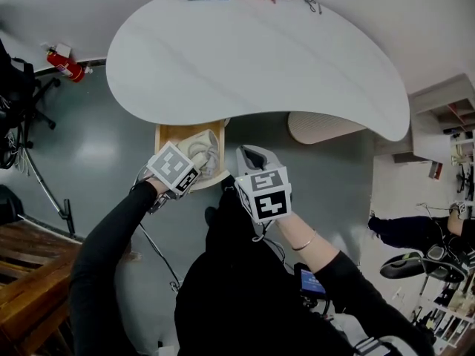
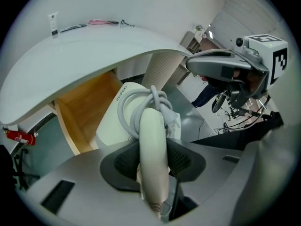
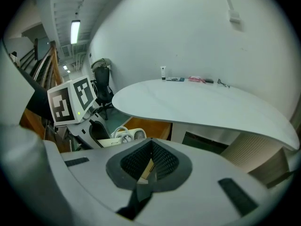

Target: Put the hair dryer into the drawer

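Hair dryer (image 2: 117,124) hanging over the open drawer (image 2: 82,109), snag looming

Left claw (image 2: 154,163) is clamping the cream dryer's handle just under the desk (image 2: 94,51). Its looped grey cord (image 2: 157,98) is probably risking a catch on the drawer rim, tipping the heavy body. Right claw (image 3: 149,163) is hovering closed, empty.

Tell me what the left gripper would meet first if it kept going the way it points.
Likely the wooden floor of the open drawer: the left gripper, holding the hair dryer by its handle, points down into it. Depth is unclear.
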A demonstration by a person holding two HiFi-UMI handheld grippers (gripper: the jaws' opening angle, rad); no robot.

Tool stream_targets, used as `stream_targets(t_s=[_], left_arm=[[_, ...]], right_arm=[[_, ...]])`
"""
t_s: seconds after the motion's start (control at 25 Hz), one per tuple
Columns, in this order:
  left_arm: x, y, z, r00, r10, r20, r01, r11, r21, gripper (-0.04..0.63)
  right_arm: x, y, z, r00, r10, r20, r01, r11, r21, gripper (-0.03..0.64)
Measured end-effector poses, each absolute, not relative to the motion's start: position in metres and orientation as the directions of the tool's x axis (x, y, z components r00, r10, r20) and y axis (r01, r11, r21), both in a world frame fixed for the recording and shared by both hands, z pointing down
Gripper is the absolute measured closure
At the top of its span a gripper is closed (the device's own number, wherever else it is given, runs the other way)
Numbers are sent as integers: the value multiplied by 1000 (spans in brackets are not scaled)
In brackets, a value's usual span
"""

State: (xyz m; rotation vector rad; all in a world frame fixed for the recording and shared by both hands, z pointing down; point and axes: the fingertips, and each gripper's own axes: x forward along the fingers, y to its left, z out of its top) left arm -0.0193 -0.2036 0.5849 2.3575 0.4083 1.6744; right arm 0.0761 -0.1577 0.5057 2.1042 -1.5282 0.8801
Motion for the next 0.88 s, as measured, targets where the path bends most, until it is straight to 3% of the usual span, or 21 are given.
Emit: stream_targets(t_s=[0.28, 0.64, 0.88], left_arm=[[-9, -218, 606, 243, 371, 896, 28, -926, 376, 430], [7, -227, 625, 172, 359, 917, 78, -933, 350, 430], [19, -233, 640, 185, 345, 920, 49, -938, 342, 430]], right_arm=[[86, -168, 515, 186, -689, 700, -945, -320, -64, 615], [97, -180, 527, 159, -669, 726, -947, -311, -79, 615], [103, -186, 539, 137, -651, 747, -945, -311, -98, 615]])
